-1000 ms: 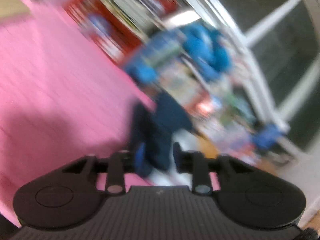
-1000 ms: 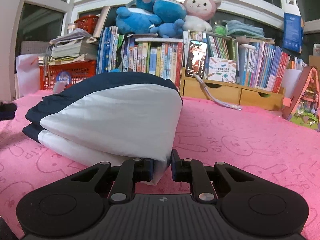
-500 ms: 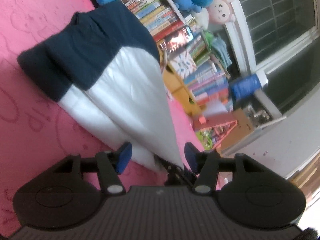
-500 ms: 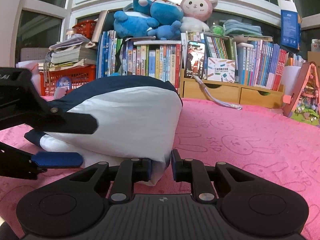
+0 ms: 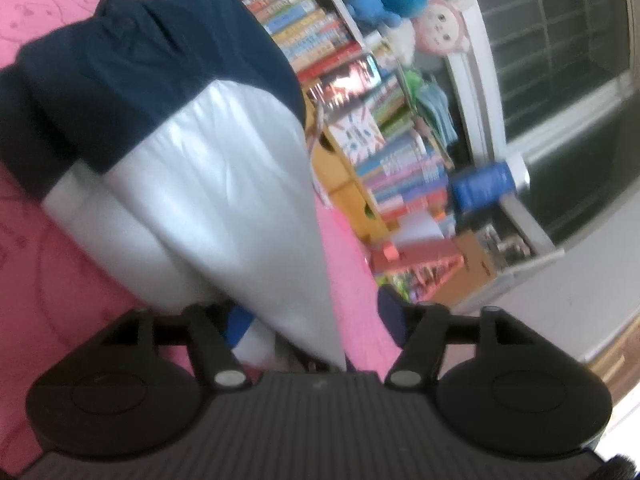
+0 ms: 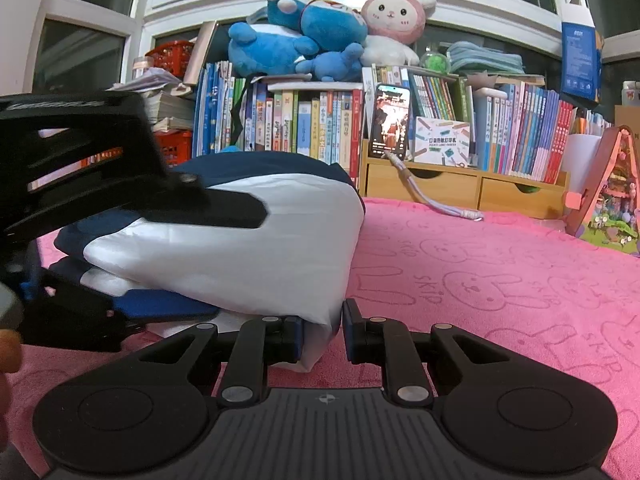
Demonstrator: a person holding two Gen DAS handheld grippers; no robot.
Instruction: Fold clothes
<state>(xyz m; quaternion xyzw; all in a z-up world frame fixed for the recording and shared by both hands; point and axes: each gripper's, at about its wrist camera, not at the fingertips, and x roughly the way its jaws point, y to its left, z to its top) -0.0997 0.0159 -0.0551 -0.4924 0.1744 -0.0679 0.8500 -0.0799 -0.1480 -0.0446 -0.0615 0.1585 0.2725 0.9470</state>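
Note:
A folded garment [image 6: 240,248], navy at the back and white at the front, lies on the pink bunny-print cloth [image 6: 480,280]. My right gripper [image 6: 322,334] is low at its near right corner, shut on the white fabric that fills the narrow gap between its pads. Seen from the right wrist, my left gripper [image 6: 240,262] reaches in from the left, open, with one finger over the top layer and one under it. In the left wrist view the garment [image 5: 180,152] is tilted, and its white edge runs down between the spread fingers of the left gripper [image 5: 314,320].
A bookshelf [image 6: 320,120] with plush toys [image 6: 320,28] on top stands behind the garment. A wooden drawer unit [image 6: 460,188], a phone [image 6: 390,120] and a toy house [image 6: 612,192] are at the back right. A hand [image 6: 6,352] shows at the left edge.
My left gripper has swung in from the left, stayed open and slid its fingers around the garment's left side. The right gripper and the garment have hardly moved.

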